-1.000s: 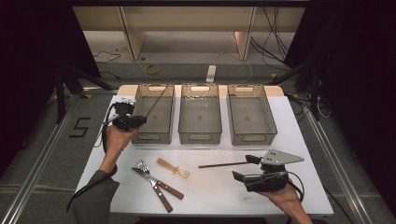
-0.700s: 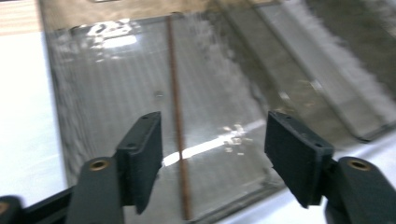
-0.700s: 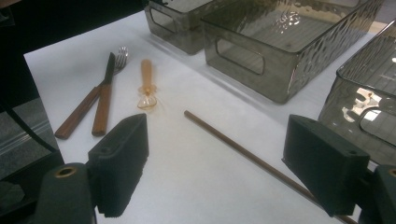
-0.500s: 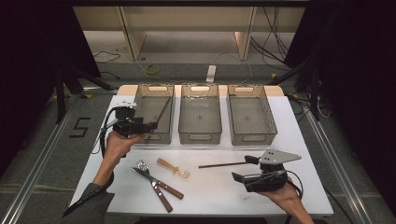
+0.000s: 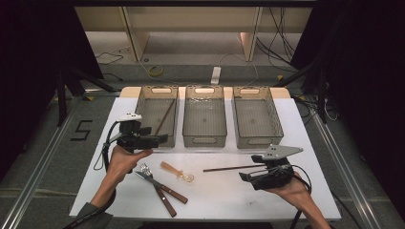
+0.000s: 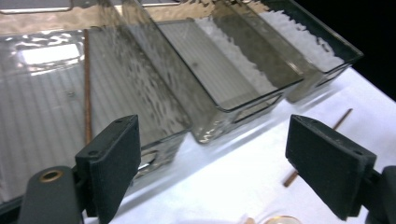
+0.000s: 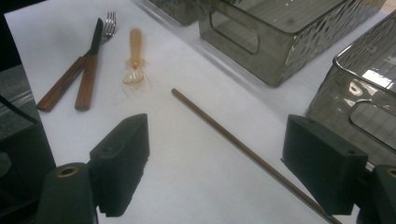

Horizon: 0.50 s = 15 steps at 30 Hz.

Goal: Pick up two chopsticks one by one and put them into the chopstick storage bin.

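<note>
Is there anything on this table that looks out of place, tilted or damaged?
Nothing is damaged or spilled. One chopstick lies slanted in the left bin, while its match lies on the table before the right gripper. The knife and fork lie crossed.

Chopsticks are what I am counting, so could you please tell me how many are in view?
2. One chopstick lies inside the left bin. The other chopstick lies on the table by the right tool.

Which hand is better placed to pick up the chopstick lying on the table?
Right. The right claw is open and aimed along the chopstick, close by; the left claw sits at the left bin.
</note>
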Each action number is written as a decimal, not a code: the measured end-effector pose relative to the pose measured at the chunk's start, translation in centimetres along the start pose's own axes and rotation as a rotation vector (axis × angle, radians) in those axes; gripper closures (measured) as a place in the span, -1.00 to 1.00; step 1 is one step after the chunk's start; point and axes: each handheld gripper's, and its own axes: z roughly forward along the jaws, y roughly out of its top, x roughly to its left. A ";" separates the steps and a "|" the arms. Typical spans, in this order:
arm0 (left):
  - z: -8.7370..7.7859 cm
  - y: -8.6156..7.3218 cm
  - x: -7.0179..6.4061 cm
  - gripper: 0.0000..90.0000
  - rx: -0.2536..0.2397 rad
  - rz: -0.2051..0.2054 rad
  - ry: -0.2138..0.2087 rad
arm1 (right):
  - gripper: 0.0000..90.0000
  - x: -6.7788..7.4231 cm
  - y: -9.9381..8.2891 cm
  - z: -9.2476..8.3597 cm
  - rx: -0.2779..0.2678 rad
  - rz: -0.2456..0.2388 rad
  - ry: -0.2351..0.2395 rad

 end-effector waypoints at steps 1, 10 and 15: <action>-0.1 -0.2 -0.2 -0.61 -0.003 -0.002 -0.006 | -0.46 -0.1 0.1 0.1 0.013 -0.008 0.001; -0.5 -2.1 -2.2 -0.63 -0.030 0.039 -0.016 | -0.41 -1.8 2.6 1.5 0.208 -0.083 0.002; -0.6 -2.9 -3.1 -0.64 -0.024 0.083 -0.017 | -0.35 -2.7 3.6 3.0 0.305 -0.107 0.024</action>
